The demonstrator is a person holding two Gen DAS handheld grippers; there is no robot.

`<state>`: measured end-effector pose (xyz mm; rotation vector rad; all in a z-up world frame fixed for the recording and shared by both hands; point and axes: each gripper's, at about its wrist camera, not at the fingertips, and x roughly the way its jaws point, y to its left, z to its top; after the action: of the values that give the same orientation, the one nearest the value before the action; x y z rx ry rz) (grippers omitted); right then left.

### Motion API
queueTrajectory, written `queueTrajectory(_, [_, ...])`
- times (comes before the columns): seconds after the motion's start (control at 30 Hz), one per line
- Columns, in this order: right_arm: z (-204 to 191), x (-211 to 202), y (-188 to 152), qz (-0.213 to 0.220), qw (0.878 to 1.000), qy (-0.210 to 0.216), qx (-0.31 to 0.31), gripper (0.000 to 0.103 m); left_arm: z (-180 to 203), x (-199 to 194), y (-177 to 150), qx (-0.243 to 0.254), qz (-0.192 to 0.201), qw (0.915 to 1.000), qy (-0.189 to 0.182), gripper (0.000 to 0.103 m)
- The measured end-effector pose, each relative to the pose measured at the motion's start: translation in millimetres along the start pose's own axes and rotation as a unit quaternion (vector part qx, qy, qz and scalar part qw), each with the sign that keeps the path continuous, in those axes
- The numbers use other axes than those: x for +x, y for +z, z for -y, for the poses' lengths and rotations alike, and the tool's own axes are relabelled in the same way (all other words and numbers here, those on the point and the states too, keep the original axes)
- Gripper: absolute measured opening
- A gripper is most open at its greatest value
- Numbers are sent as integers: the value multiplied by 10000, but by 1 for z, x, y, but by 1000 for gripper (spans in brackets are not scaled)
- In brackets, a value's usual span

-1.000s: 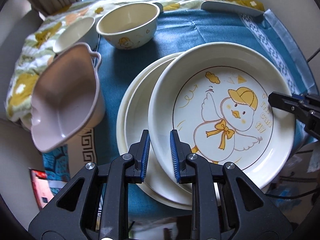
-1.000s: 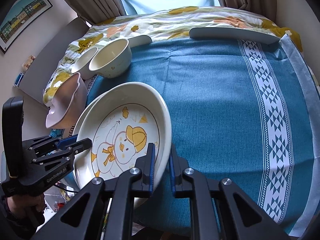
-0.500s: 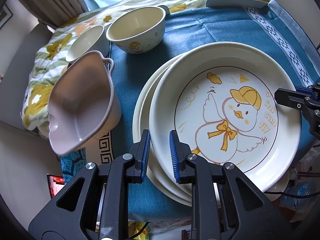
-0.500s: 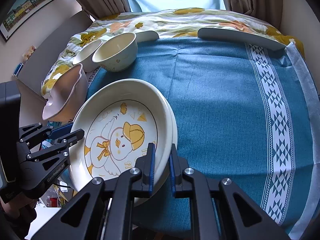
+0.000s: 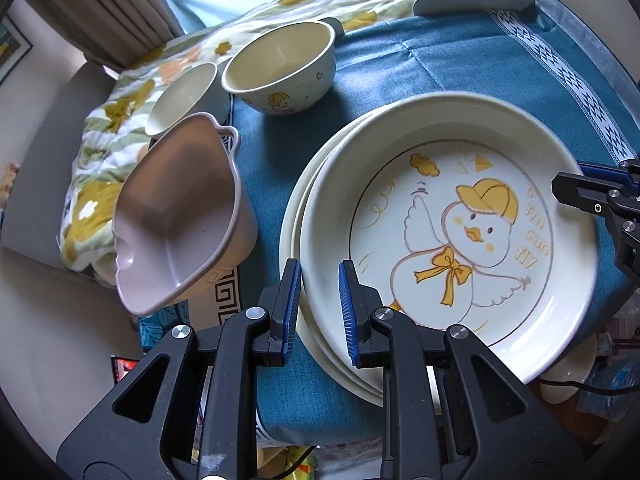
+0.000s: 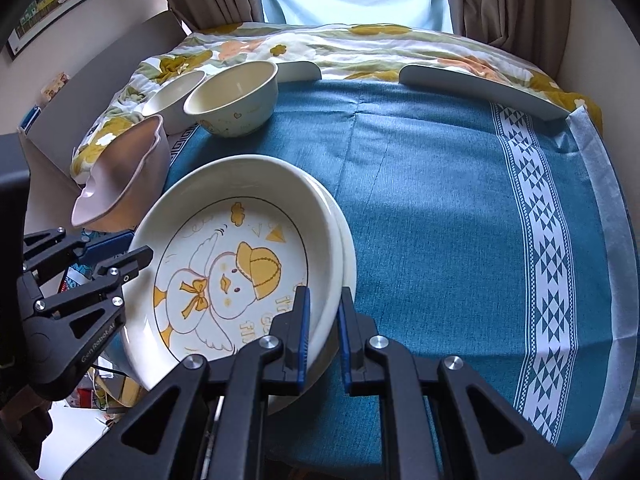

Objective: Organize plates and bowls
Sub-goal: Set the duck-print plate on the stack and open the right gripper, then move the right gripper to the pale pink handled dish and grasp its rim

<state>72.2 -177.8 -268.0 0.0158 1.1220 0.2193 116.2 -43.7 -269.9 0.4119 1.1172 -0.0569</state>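
the duck plate point(image 5: 452, 240) is seen lying on top of a plain plate point(image 5: 298, 216), whose rim shows just past its left and far edges, and both are set at the near left part of the blue tablecloth point(image 6: 440, 200). the left gripper point(image 5: 319, 308) is placed at the near left rim of the duck plate with its jaws parted to a narrow gap; the rim passes between the blue pads point(image 5: 347, 312), but it cannot be told whether they press on it. the right gripper point(image 6: 323, 328) is placed at the opposite rim of the duck plate, its jaws likewise narrowly apart with the rim between them, and a gap seems to be left beside the outer pad, so a firm hold is not shown. the step in hand is judged to be the setting of the duck plate onto the plain plate, with the stack all but made. to the left of the duck plate a pink bowl point(image 5: 180, 220) is found at the cloth's edge, and beyond the duck plate a cream bowl point(image 5: 280, 72) with a small white bowl point(image 5: 180, 96) just beside it, partly on a flowered quilt point(image 6: 360, 48). for the next move, both grippers would need to be opened and drawn back clear of the rims without the stack being dragged, since it overhangs the table's near edge; after that the bowls are expected to be gathered and nested.
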Motion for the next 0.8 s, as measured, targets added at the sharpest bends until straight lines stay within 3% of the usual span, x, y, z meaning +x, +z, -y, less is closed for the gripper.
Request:
queueTrajectory(0.37, [0, -2, 2, 45, 10000, 10, 8, 12, -9, -3, 0, -246, -67, 9994, -242, 17])
queueTrajectory(0.57, [10, -32, 23, 391, 9983, 424, 100, 12, -40, -41, 13, -909, 229, 9940, -559, 19])
queueTrajectory(0.6, [12, -37, 28, 444, 9976, 525, 79, 12, -46, -47, 15, -1011, 264, 9930, -551, 32])
queueTrajectory(0.63, [12, -43, 35, 505, 9965, 660, 51, 12, -54, -54, 17, -1150, 309, 9916, -498, 62])
queueTrajectory(0.67, [12, -46, 40, 554, 9958, 727, 17, 13, -60, -60, 17, -1268, 384, 9901, -473, 78])
queueTrajectory(0.7, [12, -50, 46, 617, 9951, 771, -31, 25, -68, -68, 16, -1432, 539, 9871, -479, 98])
queueTrajectory(0.73, [11, -53, 52, 687, 9941, 832, -81, 56, -76, -75, 15, -1576, 687, 9839, -493, 102])
queueTrajectory(0.77, [10, -56, 58, 763, 9925, 945, -119, 76, -85, -82, 14, -1719, 792, 9805, -524, 102])
queueTrajectory(0.8, [10, -57, 64, 839, 9907, 1061, -134, 103, -93, -84, 13, -1812, 809, 9784, -587, 102])
